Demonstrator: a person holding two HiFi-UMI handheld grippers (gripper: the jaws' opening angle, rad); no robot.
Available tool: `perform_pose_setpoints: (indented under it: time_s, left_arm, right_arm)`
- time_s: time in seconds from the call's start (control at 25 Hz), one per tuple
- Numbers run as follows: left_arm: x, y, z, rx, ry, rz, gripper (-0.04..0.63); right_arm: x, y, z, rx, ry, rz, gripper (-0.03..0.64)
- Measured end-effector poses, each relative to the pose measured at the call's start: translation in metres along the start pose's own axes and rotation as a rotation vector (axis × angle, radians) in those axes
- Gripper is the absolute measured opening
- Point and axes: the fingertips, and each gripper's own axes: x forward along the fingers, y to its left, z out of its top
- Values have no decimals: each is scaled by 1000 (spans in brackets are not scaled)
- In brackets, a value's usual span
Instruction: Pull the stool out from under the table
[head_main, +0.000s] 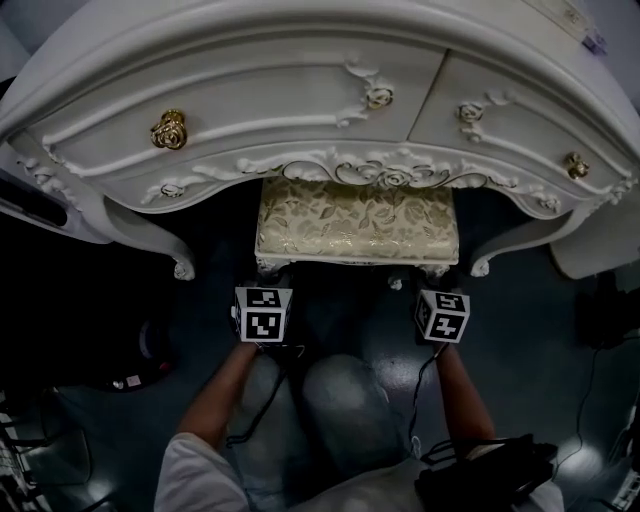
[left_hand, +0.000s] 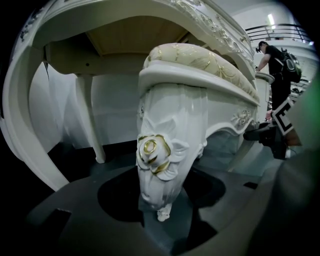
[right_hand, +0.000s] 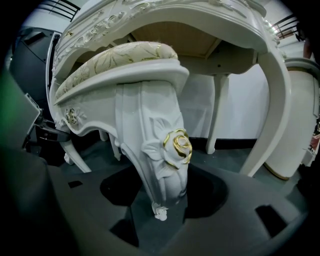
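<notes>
The stool (head_main: 355, 222), white with a gold leaf-pattern cushion, stands mostly under the white carved dressing table (head_main: 300, 110); only its front edge shows. My left gripper (head_main: 263, 302) is at the stool's front left leg and my right gripper (head_main: 441, 306) at its front right leg. In the left gripper view the rose-carved leg (left_hand: 165, 150) stands in the round hollow between the dark jaws of the left gripper (left_hand: 162, 202), which are shut on it. The right gripper (right_hand: 162, 200) holds its own leg (right_hand: 160, 150) the same way.
The table's curved front legs (head_main: 180, 262) (head_main: 482, 262) flank the stool closely. A white cabinet (head_main: 600, 240) stands at the right, and a black bag (head_main: 490, 475) with cables lies on the dark floor by my knees (head_main: 340, 400). A person with a backpack (left_hand: 277, 60) stands far off.
</notes>
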Motion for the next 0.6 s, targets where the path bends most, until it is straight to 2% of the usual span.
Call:
perform_pose_setpoints:
  time_s: [0.12, 0.6]
  left_arm:
    - [-1, 0, 2, -7, 9, 11, 239]
    - [-9, 0, 3, -9, 16, 20, 239]
  right_arm:
    - [1, -2, 3, 0, -12, -12, 241]
    - [-2, 4, -2, -39, 78, 30, 241]
